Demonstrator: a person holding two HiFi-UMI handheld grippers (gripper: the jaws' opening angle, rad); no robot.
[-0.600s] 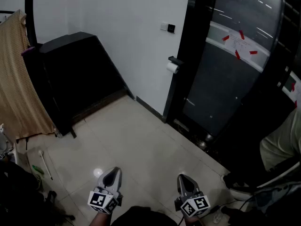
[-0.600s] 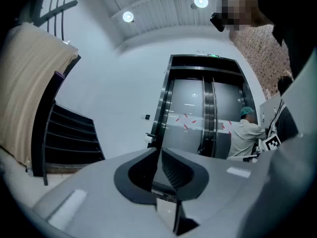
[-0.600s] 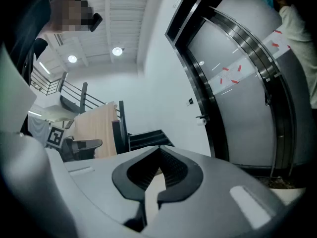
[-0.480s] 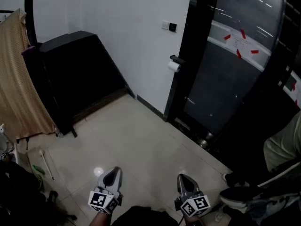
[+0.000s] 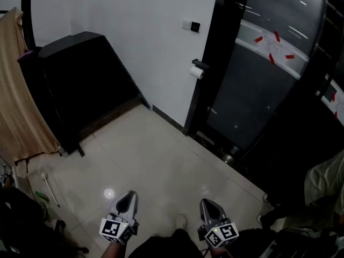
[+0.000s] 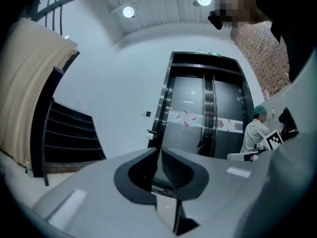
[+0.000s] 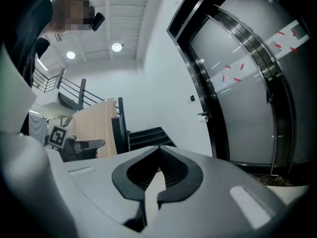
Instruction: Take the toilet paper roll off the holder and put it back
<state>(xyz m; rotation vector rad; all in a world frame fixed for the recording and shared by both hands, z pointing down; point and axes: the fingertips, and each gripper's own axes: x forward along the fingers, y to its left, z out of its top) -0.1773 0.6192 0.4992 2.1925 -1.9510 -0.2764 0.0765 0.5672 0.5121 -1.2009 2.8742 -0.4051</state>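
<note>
Lowest in the head view, the left gripper (image 5: 128, 196) and the right gripper (image 5: 207, 203) sit side by side, well apart, each with its marker cube nearest the camera and its tip aimed out over the floor (image 5: 156, 160) of pale glossy tiles. Both are held about level. In the left gripper view the jaws of the left gripper (image 6: 159, 150) are pressed together at the tips with nothing between them. The right gripper view shows the same of the right gripper (image 7: 159, 148): tips meeting, nothing pinched.

Across the tiles, far from both grippers, the toilet paper roll (image 5: 196, 72) is a small white cylinder. It hangs just under a short black holder (image 5: 200, 65) on the white wall (image 5: 150, 36), right beside the black door frame (image 5: 207, 90). Whether a loose end hangs down is too small to tell. A switch plate (image 5: 192, 26) is fixed on the wall above it.

Only the head view shows the floor and how far off the roll is. The right gripper view picks out the roll (image 7: 204, 118) as a white speck beside the frame, plus ceiling lights (image 7: 116, 47) and a tan cloth (image 7: 91, 128). The left gripper view shows the curved glass door (image 6: 208, 118) with its red tape marks head-on and a person (image 6: 256, 133) in a pale top to its right.
</note>
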